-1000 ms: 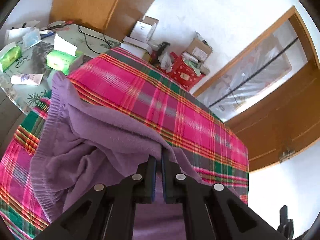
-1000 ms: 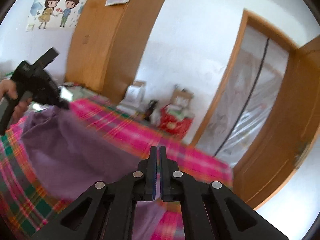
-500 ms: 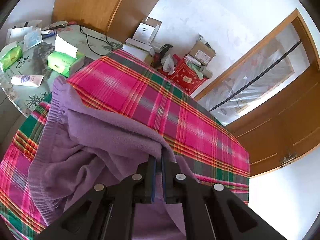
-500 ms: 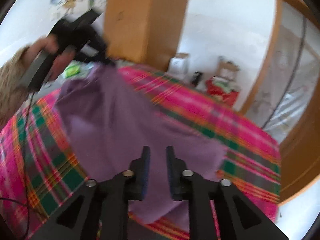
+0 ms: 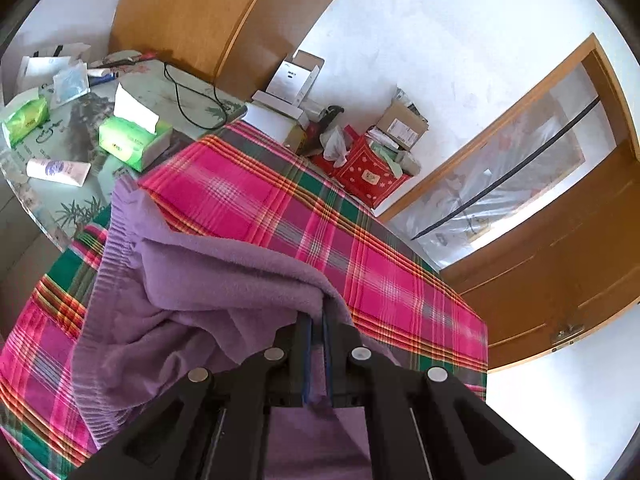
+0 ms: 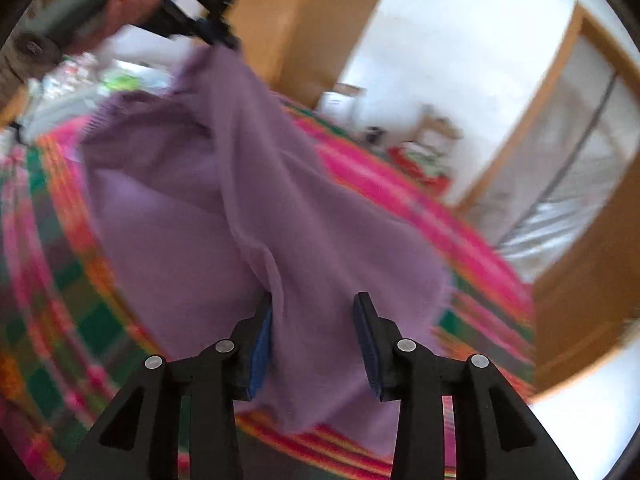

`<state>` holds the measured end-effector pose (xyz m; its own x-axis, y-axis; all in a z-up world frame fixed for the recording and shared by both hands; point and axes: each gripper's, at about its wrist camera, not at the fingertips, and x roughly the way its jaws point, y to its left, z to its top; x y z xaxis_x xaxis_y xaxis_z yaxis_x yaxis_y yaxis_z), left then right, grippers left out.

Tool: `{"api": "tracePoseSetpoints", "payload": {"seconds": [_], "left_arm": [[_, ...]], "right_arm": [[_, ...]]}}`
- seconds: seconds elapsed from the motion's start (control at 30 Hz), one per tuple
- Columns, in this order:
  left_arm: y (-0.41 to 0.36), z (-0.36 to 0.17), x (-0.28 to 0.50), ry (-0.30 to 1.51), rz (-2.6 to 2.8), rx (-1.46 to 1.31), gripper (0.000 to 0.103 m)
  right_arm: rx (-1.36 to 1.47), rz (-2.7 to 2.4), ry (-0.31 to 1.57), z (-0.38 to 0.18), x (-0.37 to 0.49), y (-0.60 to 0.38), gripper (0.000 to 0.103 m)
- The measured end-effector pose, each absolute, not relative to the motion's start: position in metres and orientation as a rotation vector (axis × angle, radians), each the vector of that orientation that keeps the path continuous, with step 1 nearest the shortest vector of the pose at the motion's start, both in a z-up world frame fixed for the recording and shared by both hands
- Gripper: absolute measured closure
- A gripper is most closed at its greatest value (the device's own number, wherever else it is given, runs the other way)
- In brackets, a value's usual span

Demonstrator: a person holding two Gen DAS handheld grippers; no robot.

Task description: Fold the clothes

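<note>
Purple sweater (image 5: 192, 304): a knitted garment with a ribbed hem, part lifted and part draped over the plaid cloth (image 5: 280, 208); the right wrist view is blurred.
Left tool (image 5: 316, 344): fingers pressed nearly together, pinching a fold of the purple sweater between the pads; seen from the right wrist view it is held high at the upper left, gripping the garment's top edge (image 6: 208, 20).
Right tool (image 6: 316, 336): fingers spread wide apart, holding nothing; the sweater's lower part (image 6: 280, 240) lies between and beyond them.
Plaid cloth: pink, green and yellow, spread under the sweater.
Counter (image 5: 72, 200): beside the plaid cloth, carrying green tissue packs (image 5: 132, 140), a white tube (image 5: 60, 170) and a black cable (image 5: 192, 96).
</note>
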<state>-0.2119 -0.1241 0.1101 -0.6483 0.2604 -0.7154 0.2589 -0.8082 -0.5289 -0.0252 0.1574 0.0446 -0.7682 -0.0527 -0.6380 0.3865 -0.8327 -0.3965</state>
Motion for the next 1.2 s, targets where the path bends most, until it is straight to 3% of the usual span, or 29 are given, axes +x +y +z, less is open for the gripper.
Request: {"api": "tracePoseSetpoints", "payload": {"seconds": [0.03,0.17,0.37,0.63,0.77,1.2], "left_arm": [[-0.124,0.111,-0.212,-0.973,2.677,-1.314,0.098],[-0.124,0.114,-0.211,-0.978,2.659,-1.309,0.098],[-0.121,0.117,-0.211,-0.964,2.656,-1.298,0.098],[-0.121,0.123,-0.217,-0.974,2.664,-1.261,0.098],[-0.121,0.124,-0.224,-0.978,2.679,-1.252,0.098],[-0.103,0.080,-0.283,-0.878,2.659,-1.408,0.097]], "right_arm": [[0.943,-2.660,0.741,0.045,-0.027,0.162,0.064],[0.973,-2.732,0.622,0.052,-0.034,0.178,0.094],[0.803,-2.879,0.590,0.094,-0.037,0.192,0.095],[0.591,-2.976,0.764,0.147,-0.046,0.191,0.096],[0.460,-3.010,0.946,0.158,-0.048,0.179,0.096],[0.860,-2.962,0.936,0.108,-0.167,0.201,0.096]]}}
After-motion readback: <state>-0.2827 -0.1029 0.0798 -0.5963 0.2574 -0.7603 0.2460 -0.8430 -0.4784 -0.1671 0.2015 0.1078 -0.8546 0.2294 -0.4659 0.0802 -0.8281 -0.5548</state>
